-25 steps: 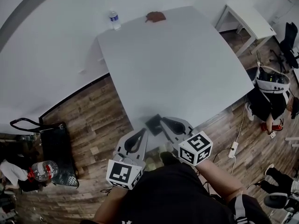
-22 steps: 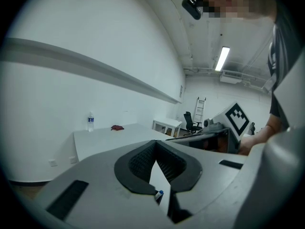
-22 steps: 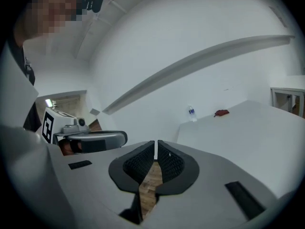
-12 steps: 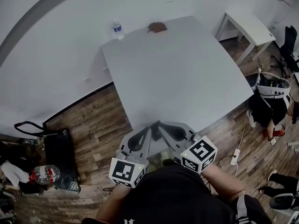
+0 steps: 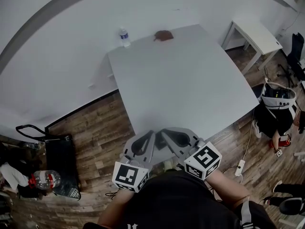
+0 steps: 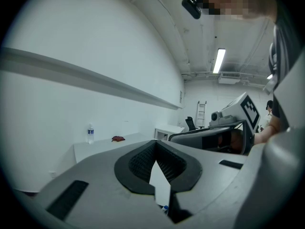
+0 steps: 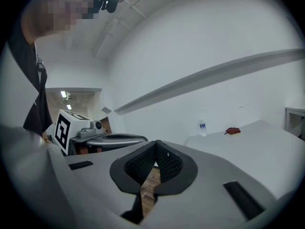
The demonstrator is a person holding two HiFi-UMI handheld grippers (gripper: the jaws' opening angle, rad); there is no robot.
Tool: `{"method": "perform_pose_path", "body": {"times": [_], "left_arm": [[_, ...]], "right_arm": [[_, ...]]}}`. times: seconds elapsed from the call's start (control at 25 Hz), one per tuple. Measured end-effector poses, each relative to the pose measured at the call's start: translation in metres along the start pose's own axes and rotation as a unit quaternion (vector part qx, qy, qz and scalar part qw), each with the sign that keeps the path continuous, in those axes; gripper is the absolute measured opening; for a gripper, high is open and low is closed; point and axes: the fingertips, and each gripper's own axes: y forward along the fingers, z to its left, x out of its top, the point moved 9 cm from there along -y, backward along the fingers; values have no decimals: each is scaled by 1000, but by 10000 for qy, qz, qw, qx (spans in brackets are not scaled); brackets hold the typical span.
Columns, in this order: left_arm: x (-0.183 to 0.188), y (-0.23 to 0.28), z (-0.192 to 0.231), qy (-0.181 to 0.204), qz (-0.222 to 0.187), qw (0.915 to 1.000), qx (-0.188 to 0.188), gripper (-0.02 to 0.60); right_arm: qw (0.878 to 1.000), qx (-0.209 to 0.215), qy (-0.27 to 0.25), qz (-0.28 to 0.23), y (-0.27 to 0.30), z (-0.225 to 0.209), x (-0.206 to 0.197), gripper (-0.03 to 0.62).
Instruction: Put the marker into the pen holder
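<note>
Left claw (image 6: 155, 144): tips pressed together, nothing held. Right claw (image 7: 156, 145): the same, closed and empty. Both held low and close to the body, side by side, right at the near edge of the worktop (image 5: 190, 85).

No marker and no pen holder to be seen in any view, so no telling where either is. Maybe the very start of the job, maybe the very end; hard to say which.

To do the step well:
- Look round first for the marker, maybe lower down or off to one side.
- Open one claw wide before reaching.
- Take the marker by its middle, to stop any tipping.
- Bring it upright over the holder.
- Let go only with the end well inside.

On the worktop, white and wide: only a bottle (image 5: 124, 36) and a small red-brown thing (image 5: 164, 35), both at the far edge, near each other, by the white wall. Brown wood floor (image 5: 95, 123) below. On the left, a black bag (image 5: 57, 151) and a floor bottle (image 5: 45, 179). On the right, a small white table (image 5: 255, 30) and a dark chair (image 5: 296, 46).
</note>
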Motion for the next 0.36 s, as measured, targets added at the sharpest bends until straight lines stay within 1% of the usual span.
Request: {"method": "perform_pose_path", "body": {"times": [0.36], "left_arm": [[6, 3, 6, 24, -78, 10000, 31, 6]], "right_arm": [[10000, 24, -43, -10, 9, -4, 5, 15]]}}
